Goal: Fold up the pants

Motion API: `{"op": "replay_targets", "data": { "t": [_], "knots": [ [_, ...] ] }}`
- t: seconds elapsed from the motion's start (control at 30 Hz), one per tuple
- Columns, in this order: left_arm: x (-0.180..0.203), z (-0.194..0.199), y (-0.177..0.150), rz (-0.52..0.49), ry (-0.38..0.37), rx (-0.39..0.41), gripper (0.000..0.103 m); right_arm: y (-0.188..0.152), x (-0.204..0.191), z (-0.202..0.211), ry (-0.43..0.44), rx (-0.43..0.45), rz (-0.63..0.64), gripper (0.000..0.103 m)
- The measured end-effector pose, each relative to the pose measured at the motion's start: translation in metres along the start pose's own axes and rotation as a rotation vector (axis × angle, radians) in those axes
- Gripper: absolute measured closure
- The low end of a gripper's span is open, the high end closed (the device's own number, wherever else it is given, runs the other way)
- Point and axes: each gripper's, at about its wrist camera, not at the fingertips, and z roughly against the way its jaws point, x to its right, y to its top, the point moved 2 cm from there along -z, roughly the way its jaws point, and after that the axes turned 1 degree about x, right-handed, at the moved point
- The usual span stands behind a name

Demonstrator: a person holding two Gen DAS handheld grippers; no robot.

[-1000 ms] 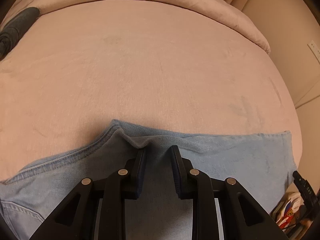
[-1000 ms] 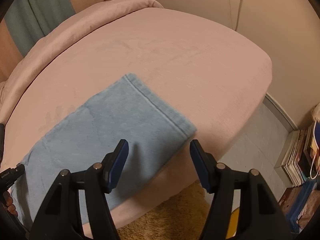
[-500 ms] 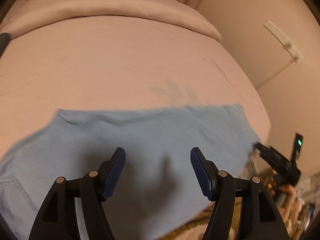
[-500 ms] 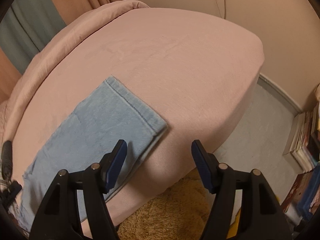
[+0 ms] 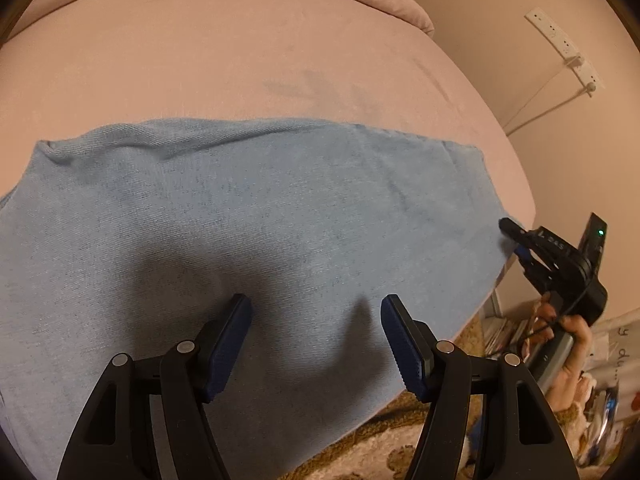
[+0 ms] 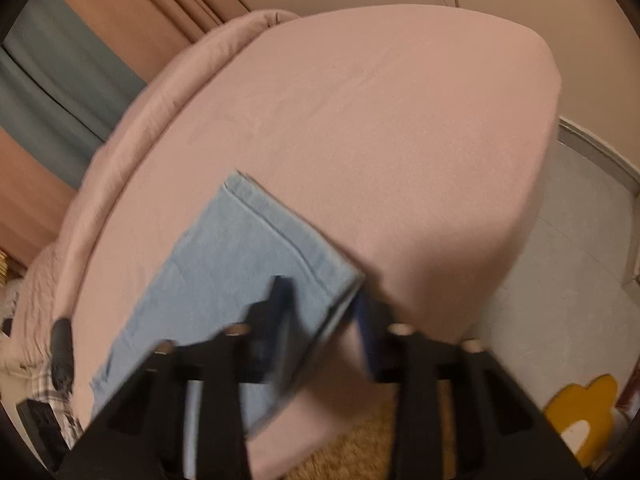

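Between the spread fingers of the left gripper (image 5: 316,336) lies only flat blue denim; the blue pads hang just above the cloth, nothing pinched, jaws wide apart after opening. Right gripper (image 6: 320,312): jaws have just been closing, now narrow, with the near corner of the hem between them; the frame is blurred there, but the pads look pressed on that corner, and the left-wrist view shows the same gripper's tips (image 5: 516,240) at the cloth's right edge. Pants (image 5: 240,232), light blue, lie lengthwise along the near edge of the bed (image 5: 240,52), one leg stacked on the other, the near side drooping over the mattress edge. Hem end (image 6: 292,232) to the right, stitched line visible. Slight ridge of fabric at the far left corner. Bed covered in a pink sheet; rolled pink bedding (image 6: 132,120) along the far side. A hand (image 5: 568,344) holds the right gripper's handle. Brown shaggy rug (image 5: 384,448) on the floor below the near edge. Power strip (image 5: 560,40) on the wall to the right. Curtains (image 6: 120,12), brown and teal, beyond the bed.
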Motion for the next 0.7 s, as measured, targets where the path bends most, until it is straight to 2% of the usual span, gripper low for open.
{"op": "replay_targets", "data": {
  "t": [0.1, 0.17, 0.27, 0.4, 0.57, 0.7],
  "knots": [
    [-0.005, 0.011, -0.003, 0.024, -0.033, -0.002, 0.036, 0.001, -0.006, -0.003, 0.005, -0.008, -0.007, 0.088],
    [-0.014, 0.03, -0.004, 0.041, -0.062, 0.001, 0.036, 0.004, -0.023, 0.009, 0.02, 0.028, 0.042, 0.088],
    [-0.019, 0.051, -0.001, 0.062, -0.112, 0.043, 0.036, 0.006, -0.063, 0.03, 0.103, 0.076, 0.157, 0.088],
    [-0.03, 0.078, 0.006, 0.09, -0.181, 0.115, 0.025, -0.021, -0.136, 0.062, 0.237, 0.102, 0.402, 0.088],
    [-0.043, 0.075, 0.016, 0.143, -0.202, 0.107, 0.024, -0.087, -0.194, 0.047, 0.372, -0.084, 0.589, 0.088],
    [-0.046, 0.055, 0.024, 0.167, -0.234, 0.061, 0.024, -0.124, -0.208, 0.017, 0.366, -0.217, 0.649, 0.088]
  ]
}}
